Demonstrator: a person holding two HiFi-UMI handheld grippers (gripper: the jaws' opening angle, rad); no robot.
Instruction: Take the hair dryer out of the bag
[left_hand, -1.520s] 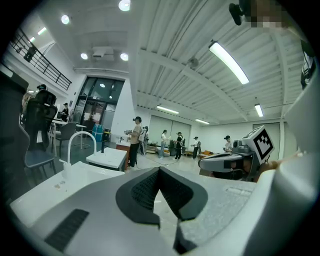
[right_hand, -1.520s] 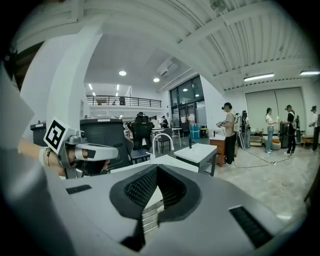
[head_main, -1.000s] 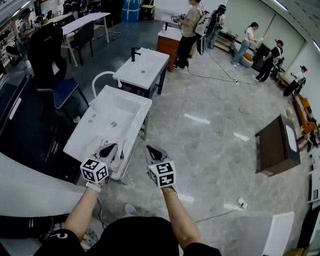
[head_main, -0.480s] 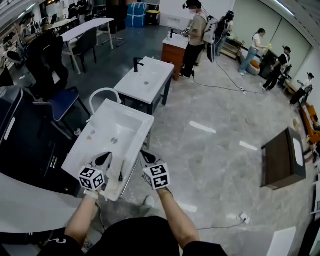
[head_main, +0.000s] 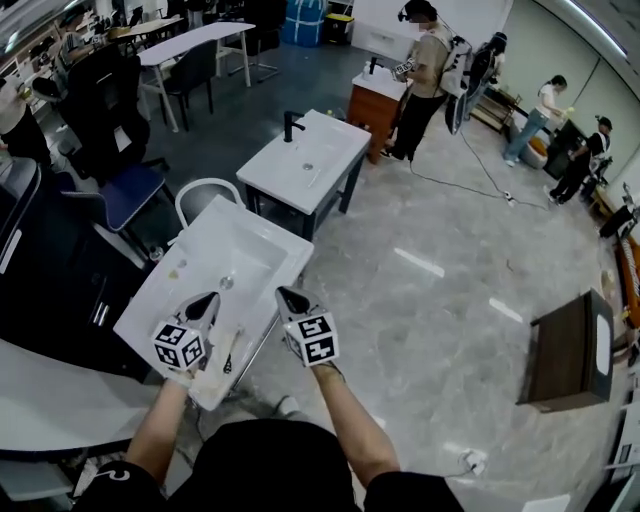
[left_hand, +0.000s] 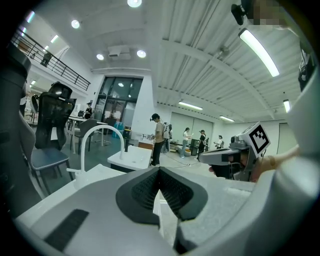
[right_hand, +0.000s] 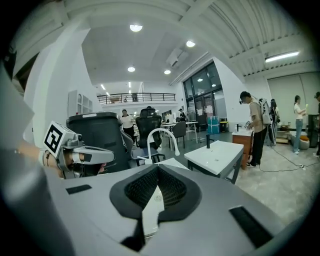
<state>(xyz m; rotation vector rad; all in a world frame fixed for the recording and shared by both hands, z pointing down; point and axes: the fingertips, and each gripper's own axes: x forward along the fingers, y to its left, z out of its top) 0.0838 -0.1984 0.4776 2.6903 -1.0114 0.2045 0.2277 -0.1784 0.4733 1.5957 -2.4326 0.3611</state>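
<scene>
Wide workshop hall, pale grey polished floor, long white desk and standing people far beyond both claws. Just ahead of and below the left gripper: white rectangular ceramic sink basin, white arched tap at its far left corner. Further on, second white sink top with a black tap. Right gripper level with the left, just beside it, tips at the basin's right edge. Fully closed on both sides, pads pressed together, nothing held. Carried side by side, pointing forward and slightly down, likely just in transit toward a work spot. No hair dryer and no bag anywhere in view; task apparently not yet begun.
</scene>
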